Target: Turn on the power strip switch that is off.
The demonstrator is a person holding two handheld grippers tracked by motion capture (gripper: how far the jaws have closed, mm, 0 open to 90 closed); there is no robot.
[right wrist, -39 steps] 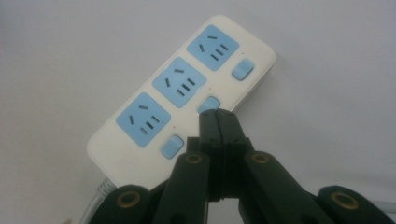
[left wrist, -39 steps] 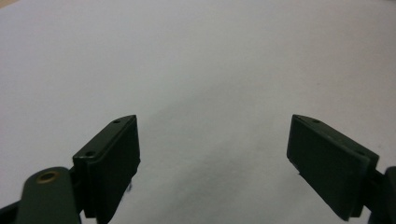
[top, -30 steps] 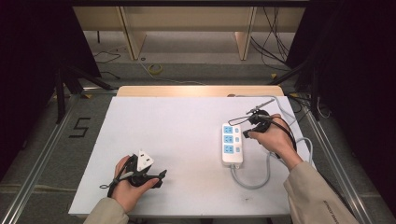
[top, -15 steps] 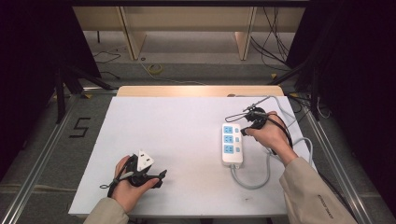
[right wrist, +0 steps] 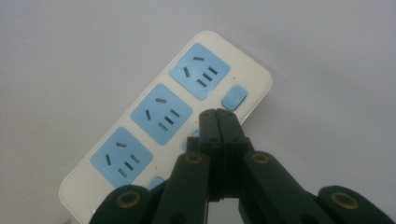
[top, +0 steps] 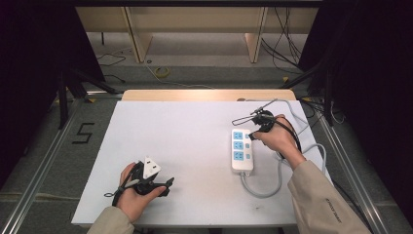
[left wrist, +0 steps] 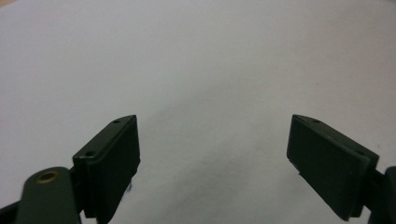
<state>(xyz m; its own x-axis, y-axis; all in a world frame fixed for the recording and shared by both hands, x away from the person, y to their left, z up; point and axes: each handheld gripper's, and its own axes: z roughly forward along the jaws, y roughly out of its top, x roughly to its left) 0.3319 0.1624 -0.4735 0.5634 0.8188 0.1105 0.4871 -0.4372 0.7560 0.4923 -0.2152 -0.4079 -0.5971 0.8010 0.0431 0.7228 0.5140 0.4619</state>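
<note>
My right gripper (right wrist: 218, 122) has its jaws pressed flat together with nothing between them, and it hangs tip-down over the white power strip (top: 242, 150), which lies at the right of centre in the high view with its cord (top: 272, 187) looping toward the lower right. A second ago my right hand (top: 276, 138) sat a little farther up and to the right of the strip; now it has crept in toward the strip's right edge, only a small shift. In the right gripper view the closed tips cover the spot just beside the middle blue socket (right wrist: 161, 114), where the row of small switches runs; one blue switch (right wrist: 233, 97) shows clear just above and to the right of the tips, beside the top socket (right wrist: 200, 71). I judge that I am lining the shut tips up to press the middle switch. Whether they already touch it I cannot tell, since the tips hide it.

My left gripper (left wrist: 214, 154) has kept its place at the lower left of the white table (top: 185, 131), jaws spread wide over bare surface, holding nothing. It seems to be waiting, well apart from the strip.

The closing-in means the press is near: next I would push straight down and watch that the strip does not slide.
</note>
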